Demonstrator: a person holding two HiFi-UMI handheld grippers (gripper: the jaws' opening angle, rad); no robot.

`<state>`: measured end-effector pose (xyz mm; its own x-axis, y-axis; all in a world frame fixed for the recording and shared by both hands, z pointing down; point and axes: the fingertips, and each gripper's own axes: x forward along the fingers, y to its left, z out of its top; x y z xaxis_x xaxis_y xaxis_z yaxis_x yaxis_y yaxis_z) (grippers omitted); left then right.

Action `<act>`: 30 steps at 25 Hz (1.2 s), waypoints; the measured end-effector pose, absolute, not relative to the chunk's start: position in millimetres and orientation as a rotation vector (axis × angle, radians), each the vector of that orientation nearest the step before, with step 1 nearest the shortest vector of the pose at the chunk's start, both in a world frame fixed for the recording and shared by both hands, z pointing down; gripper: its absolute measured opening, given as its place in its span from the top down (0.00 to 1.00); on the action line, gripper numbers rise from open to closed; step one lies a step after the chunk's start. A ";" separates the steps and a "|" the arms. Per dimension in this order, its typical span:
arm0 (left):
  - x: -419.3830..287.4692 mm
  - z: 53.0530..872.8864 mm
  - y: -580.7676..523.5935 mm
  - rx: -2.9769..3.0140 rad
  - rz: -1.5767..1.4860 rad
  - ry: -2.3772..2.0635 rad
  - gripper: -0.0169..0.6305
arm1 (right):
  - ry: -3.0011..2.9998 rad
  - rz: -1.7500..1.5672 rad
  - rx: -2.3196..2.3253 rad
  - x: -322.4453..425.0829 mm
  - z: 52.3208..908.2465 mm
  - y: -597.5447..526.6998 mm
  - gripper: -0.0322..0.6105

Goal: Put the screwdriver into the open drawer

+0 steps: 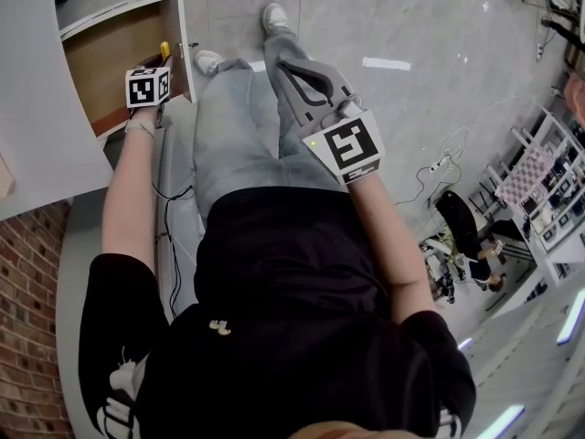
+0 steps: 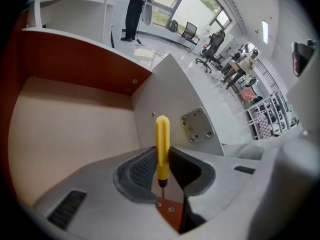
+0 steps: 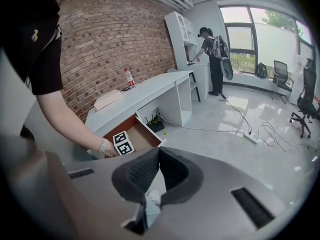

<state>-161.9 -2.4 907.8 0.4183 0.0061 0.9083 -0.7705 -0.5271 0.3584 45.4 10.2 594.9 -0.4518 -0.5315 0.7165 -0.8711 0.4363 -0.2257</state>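
A yellow-handled screwdriver (image 2: 162, 144) stands clamped between the pads of my left gripper (image 2: 161, 158), handle pointing away from the camera and thin shaft toward it. It hangs over the pale wooden bottom of the open drawer (image 2: 70, 119), beside the drawer's white front panel (image 2: 172, 96). From the head view, the left gripper (image 1: 161, 66) reaches into the drawer (image 1: 110, 58), and a bit of the yellow screwdriver (image 1: 165, 51) shows past its marker cube. My right gripper (image 1: 285, 69) is held over the person's legs, jaws together and empty. Its jaws (image 3: 158, 152) meet at the tips.
The drawer belongs to a white desk (image 3: 140, 96) along a brick wall (image 3: 110, 44). Cables and a power strip (image 3: 250, 136) lie on the glossy floor. A person (image 3: 215, 59) stands far off by shelves. Office chairs (image 3: 305, 106) are near the windows.
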 end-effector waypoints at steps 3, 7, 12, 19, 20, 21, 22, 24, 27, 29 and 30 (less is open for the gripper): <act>-165.5 918.4 -0.2 1.829 1.244 -0.649 0.85 | -2.127 0.809 1.180 45.8 597.8 13.2 0.93; -168.3 931.8 2.5 1.801 1.268 -0.635 0.85 | -2.118 0.813 1.187 47.0 600.1 13.7 0.93; -173.6 936.6 -1.3 1.776 1.294 -0.661 0.85 | -2.107 0.817 1.192 47.9 602.8 15.2 0.94; -179.0 937.2 -2.4 1.743 1.316 -0.659 0.85 | -2.111 0.819 1.193 45.7 602.0 11.4 0.94; -179.6 934.7 -3.0 1.742 1.321 -0.664 0.84 | -2.114 0.816 1.194 45.6 600.4 10.1 0.94; -180.3 931.5 -3.3 1.743 1.326 -0.669 0.84 | -2.117 0.813 1.196 45.4 598.5 8.8 0.93; -181.4 928.0 -3.5 1.743 1.331 -0.676 0.84 | -2.122 0.809 1.197 45.1 596.3 7.3 0.94; -183.5 919.9 -5.0 1.746 1.340 -0.692 0.84 | -2.134 0.800 1.201 44.1 590.9 3.6 0.93; -181.9 899.2 -7.3 1.758 1.337 -0.705 0.85 | -2.154 0.791 1.203 40.1 581.0 -1.0 0.93; -179.3 881.2 -9.6 1.772 1.328 -0.719 0.85 | -2.172 0.778 1.195 35.7 573.7 -4.2 0.94; -177.8 871.1 -12.7 1.785 1.320 -0.733 0.90 | -2.183 0.768 1.191 33.5 570.2 -6.5 0.93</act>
<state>-177.8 -12.7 871.1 0.2936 0.0009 0.9559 -0.8119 -0.5276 0.2499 33.5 -6.5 570.2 -0.4690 -0.5615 0.6817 -0.8646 0.4494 -0.2247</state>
